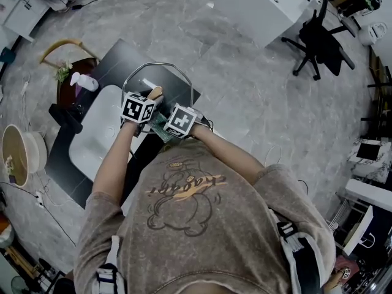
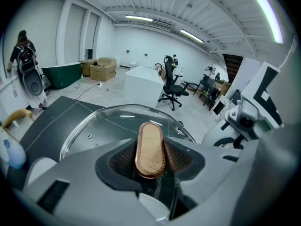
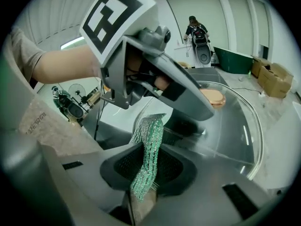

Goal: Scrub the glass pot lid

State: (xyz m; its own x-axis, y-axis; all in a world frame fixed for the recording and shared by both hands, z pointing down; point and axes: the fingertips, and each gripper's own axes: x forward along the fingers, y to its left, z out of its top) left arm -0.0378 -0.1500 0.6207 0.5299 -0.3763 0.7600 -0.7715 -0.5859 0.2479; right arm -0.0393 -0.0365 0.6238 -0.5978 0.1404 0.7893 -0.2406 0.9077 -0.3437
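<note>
Overhead, lid [image 1: 168, 81], nearer, knob [image 2: 150, 149] clamped, scourer [image 3: 148, 159] pinched

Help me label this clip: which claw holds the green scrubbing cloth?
The right claw: its jaws pinch the green scrubbing cloth, while the left claw clamps the wooden handle of the glass pot lid.
</note>
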